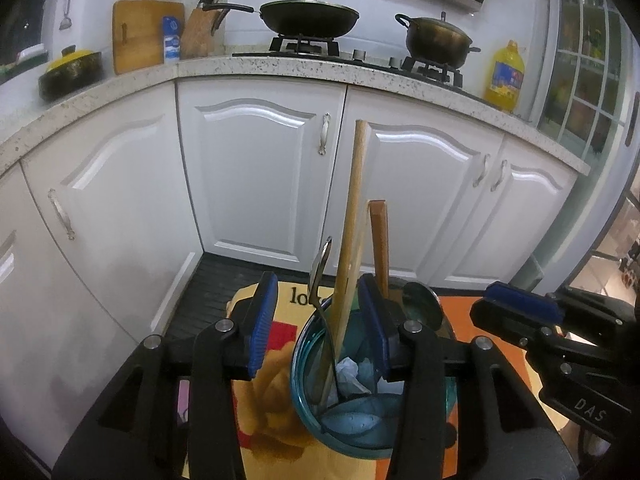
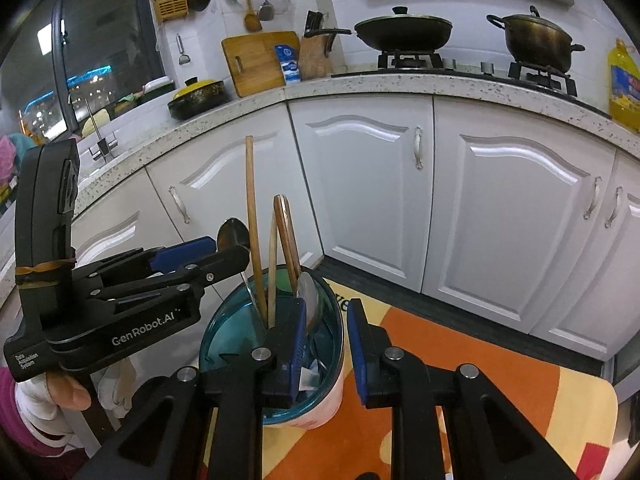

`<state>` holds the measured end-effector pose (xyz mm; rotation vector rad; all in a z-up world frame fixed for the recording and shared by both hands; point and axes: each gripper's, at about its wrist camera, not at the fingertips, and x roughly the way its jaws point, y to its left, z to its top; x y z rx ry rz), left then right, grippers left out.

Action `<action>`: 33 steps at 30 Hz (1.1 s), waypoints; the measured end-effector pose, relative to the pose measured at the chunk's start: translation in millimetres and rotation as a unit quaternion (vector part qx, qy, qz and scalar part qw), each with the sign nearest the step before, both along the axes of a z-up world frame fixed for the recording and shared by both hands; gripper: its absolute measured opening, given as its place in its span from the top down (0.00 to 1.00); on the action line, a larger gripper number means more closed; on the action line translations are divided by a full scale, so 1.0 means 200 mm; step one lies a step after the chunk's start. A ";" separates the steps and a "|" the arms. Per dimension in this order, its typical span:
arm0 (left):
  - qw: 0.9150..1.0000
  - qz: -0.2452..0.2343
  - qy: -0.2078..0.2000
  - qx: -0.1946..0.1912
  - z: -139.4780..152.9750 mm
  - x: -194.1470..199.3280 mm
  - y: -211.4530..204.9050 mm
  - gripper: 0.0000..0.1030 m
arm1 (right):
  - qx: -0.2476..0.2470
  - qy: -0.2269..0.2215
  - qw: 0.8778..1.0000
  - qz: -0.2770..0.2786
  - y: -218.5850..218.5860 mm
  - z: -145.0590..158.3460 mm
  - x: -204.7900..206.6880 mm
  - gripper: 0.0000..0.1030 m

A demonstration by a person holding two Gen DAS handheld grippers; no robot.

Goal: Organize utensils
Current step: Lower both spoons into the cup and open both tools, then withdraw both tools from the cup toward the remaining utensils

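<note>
A teal cup stands on an orange and yellow cloth. It holds a long wooden stick, a shorter brown wooden handle, a metal utensil and a metal spoon, all upright. My left gripper is open, its fingers astride the cup's left rim and the utensils, holding nothing. In the right wrist view the cup sits at lower left with the wooden stick and spoon. My right gripper is open, its left finger inside the cup's right rim, the other outside it.
White cabinets and a speckled counter stand behind. On it are a wok, a pot, a cutting board, a knife block and a yellow oil bottle. The cloth extends to the right.
</note>
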<state>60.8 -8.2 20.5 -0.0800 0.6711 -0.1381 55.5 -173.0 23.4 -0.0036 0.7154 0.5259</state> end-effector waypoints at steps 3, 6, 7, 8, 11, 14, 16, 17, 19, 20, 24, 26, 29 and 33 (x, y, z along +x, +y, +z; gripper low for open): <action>1.000 0.000 -0.011 0.003 0.04 -0.04 0.00 0.57 | 0.001 -0.005 1.000 -0.004 -0.01 0.02 -0.02 0.76; 1.000 -0.001 -0.024 0.009 0.07 -0.08 -0.01 0.55 | 0.007 -0.007 1.000 -0.010 -0.04 0.05 -0.06 0.73; 1.000 -0.003 -0.028 0.010 0.09 -0.10 -0.02 0.55 | 0.008 -0.007 1.000 -0.011 -0.04 0.05 -0.07 0.73; 0.999 -0.003 -0.030 0.010 0.10 -0.11 -0.02 0.54 | 0.008 -0.008 1.000 -0.013 -0.05 0.06 -0.08 0.73; 0.999 -0.007 -0.036 0.007 0.13 -0.15 -0.03 0.53 | 0.007 -0.010 1.000 -0.017 -0.07 0.07 -0.11 0.72; 0.999 -0.011 -0.042 0.003 0.17 -0.20 -0.05 0.50 | 0.010 -0.014 1.000 -0.025 -0.10 0.09 -0.16 0.71; 0.999 -0.016 -0.047 0.006 0.19 -0.23 -0.07 0.47 | 0.011 -0.017 0.999 -0.030 -0.13 0.11 -0.18 0.68; 0.999 -0.018 -0.051 0.007 0.21 -0.25 -0.09 0.46 | 0.012 -0.018 0.999 -0.033 -0.14 0.12 -0.20 0.68; 0.998 -0.024 -0.058 0.009 0.23 -0.29 -0.11 0.44 | 0.014 -0.021 0.999 -0.038 -0.17 0.13 -0.23 0.67; 0.998 -0.027 -0.060 0.010 0.24 -0.30 -0.13 0.43 | 0.014 -0.023 0.999 -0.042 -0.19 0.14 -0.25 0.67; 0.997 -0.040 -0.068 0.012 0.28 -0.37 -0.20 0.42 | 0.015 -0.028 0.998 -0.051 -0.24 0.17 -0.30 0.63; 0.996 -0.047 -0.071 0.012 0.30 -0.39 -0.23 0.42 | 0.013 -0.031 0.998 -0.057 -0.27 0.18 -0.33 0.62; 0.995 -0.060 -0.077 0.014 0.32 -0.44 -0.29 0.41 | 0.013 -0.034 0.997 -0.069 -0.33 0.19 -0.38 0.61; 0.994 -0.077 -0.079 0.018 0.33 -0.48 -0.37 0.41 | 0.011 -0.032 0.995 -0.090 -0.41 0.19 -0.44 0.59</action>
